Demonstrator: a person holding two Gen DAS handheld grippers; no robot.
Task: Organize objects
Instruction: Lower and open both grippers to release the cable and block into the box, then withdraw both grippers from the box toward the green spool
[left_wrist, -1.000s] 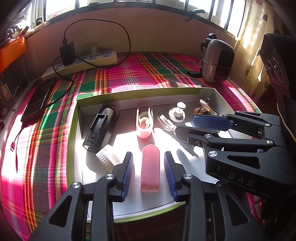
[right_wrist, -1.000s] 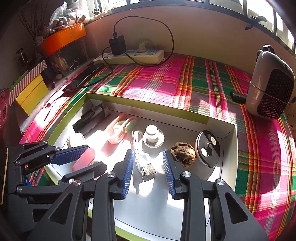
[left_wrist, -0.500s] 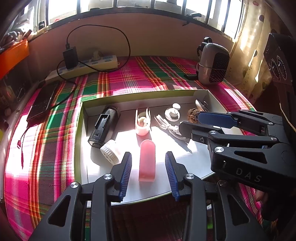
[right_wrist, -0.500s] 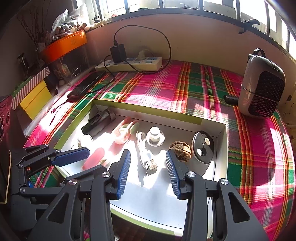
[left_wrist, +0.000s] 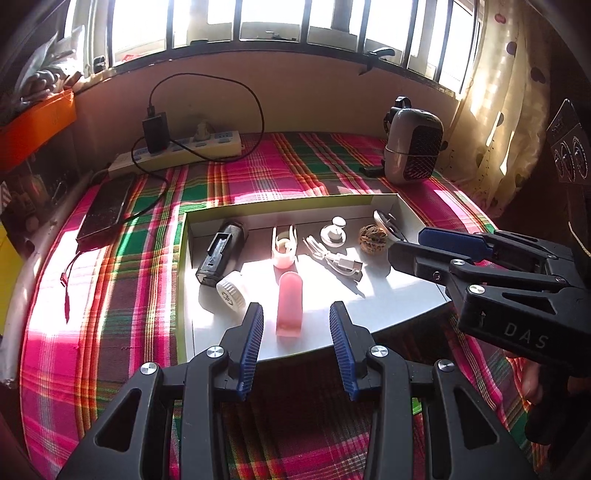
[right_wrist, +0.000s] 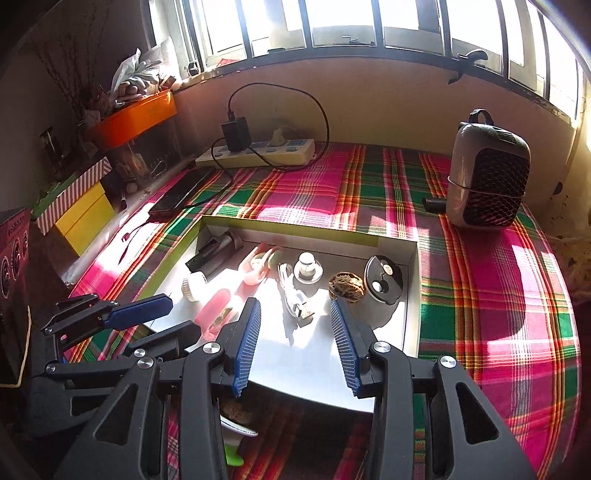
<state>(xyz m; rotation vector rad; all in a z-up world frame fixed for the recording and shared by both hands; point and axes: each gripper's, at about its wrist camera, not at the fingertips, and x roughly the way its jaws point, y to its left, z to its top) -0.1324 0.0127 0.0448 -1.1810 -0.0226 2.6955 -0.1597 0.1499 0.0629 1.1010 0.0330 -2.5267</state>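
A shallow white box with a green rim (left_wrist: 288, 201) (right_wrist: 413, 295) lies on the plaid cloth. In it lie a black holder (left_wrist: 221, 253), a white round cap (left_wrist: 231, 293), a pink cover (left_wrist: 290, 302) (right_wrist: 216, 308), a pink-white clip piece (left_wrist: 283, 248), a white USB cable (left_wrist: 338, 260) (right_wrist: 295, 295), a white knob (left_wrist: 333, 230), a walnut (left_wrist: 373, 238) (right_wrist: 346, 288) and a dark round lid (right_wrist: 383, 278). My left gripper (left_wrist: 295, 341) is open and empty, above the box's near edge. My right gripper (right_wrist: 293, 343) is open and empty, also near that edge.
A small heater (left_wrist: 412, 146) (right_wrist: 487, 181) stands at the back right. A power strip with a black charger (left_wrist: 177, 149) and a phone (left_wrist: 105, 206) lie at the back left. An orange tray (right_wrist: 135, 118) and yellow boxes (right_wrist: 83, 218) stand off to the left.
Both grippers have drawn back and up from the box, so the box and its contents look smaller. Both stay open. Nothing in the box has moved.
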